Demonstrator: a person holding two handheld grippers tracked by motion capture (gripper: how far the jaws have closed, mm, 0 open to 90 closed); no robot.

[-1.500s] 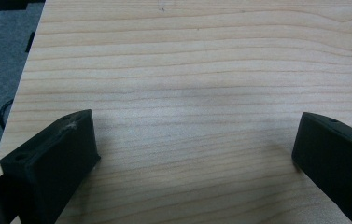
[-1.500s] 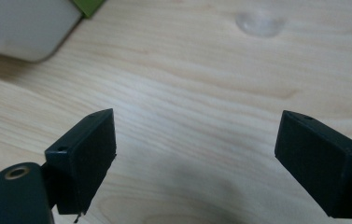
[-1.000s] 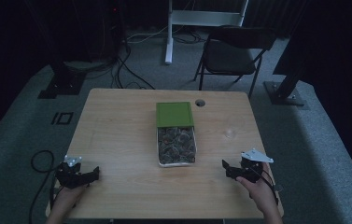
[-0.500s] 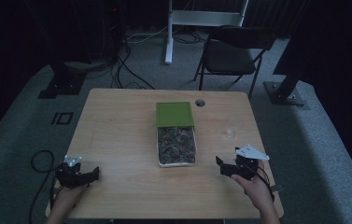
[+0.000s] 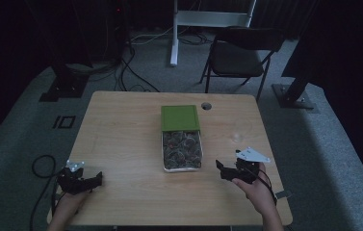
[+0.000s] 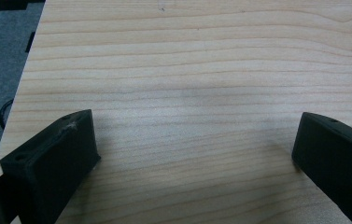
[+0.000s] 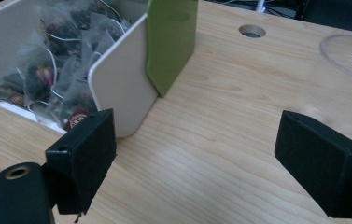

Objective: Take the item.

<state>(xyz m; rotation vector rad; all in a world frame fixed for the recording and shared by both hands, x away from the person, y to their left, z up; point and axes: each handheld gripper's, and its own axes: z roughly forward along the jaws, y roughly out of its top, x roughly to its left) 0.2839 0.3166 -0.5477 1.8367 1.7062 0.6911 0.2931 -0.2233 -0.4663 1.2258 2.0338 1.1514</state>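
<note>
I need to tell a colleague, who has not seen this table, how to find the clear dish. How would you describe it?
Start at the wooden table and find the white box of tea bags with its green lid in the middle. Look to the box's right, short of the table's right edge and below the round cable hole. There stands the clear dish, a round, see-through, nearly invisible rim, unlike the solid box.

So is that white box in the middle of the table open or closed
Open. The white box shows its tea bags uncovered, while the green lid sits slid back over its far end.
</note>
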